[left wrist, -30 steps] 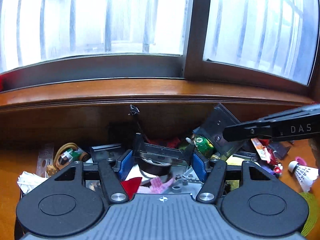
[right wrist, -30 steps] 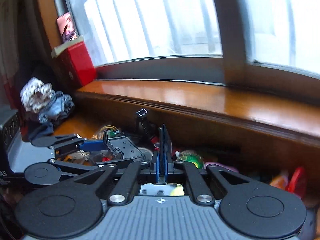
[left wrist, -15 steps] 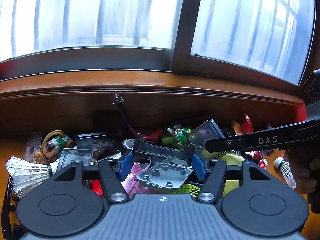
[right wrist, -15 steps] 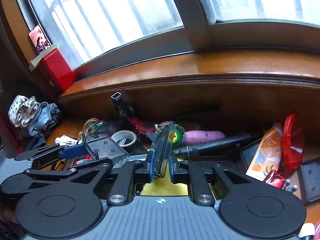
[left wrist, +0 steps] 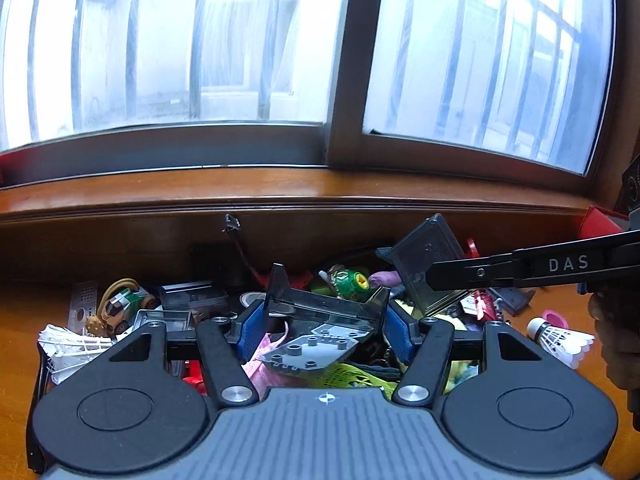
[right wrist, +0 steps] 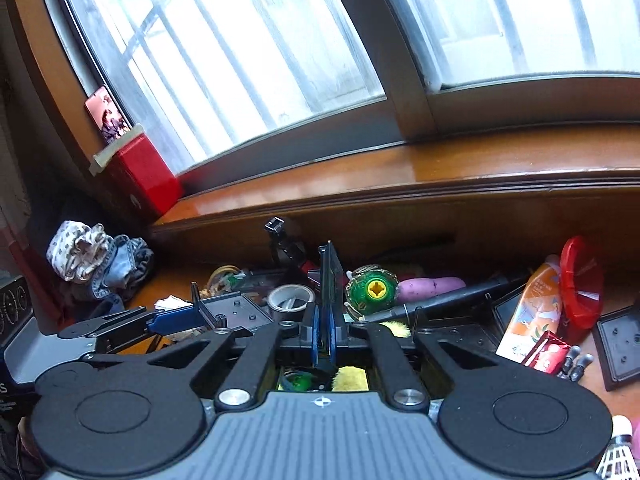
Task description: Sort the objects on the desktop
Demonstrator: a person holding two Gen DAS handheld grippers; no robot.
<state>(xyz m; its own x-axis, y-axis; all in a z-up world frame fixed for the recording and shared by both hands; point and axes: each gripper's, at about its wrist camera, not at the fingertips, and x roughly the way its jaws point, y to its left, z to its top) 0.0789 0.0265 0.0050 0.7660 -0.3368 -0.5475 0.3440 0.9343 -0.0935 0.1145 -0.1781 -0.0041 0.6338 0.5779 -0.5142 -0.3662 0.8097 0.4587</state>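
Observation:
My left gripper is shut on a dark smoky plastic tray, its blue pads pressing on the tray's two side walls, and holds it above the clutter. My right gripper is shut on a thin dark plastic lid, seen edge-on and upright. In the left wrist view that lid hangs tilted at the right, pinched by the right gripper's long black finger. The right wrist view shows the left gripper with the tray at the left.
A clutter pile lies under the wooden window sill: green spinning top, tape roll, purple root, orange bottle, red funnel, toy car, shuttlecocks, grey stud plate. A red box stands on the sill.
The left gripper rose a little with the tray, and more of the pile shows below it. The right gripper swung and rolled with the lid, which tilted and now stands upright again.

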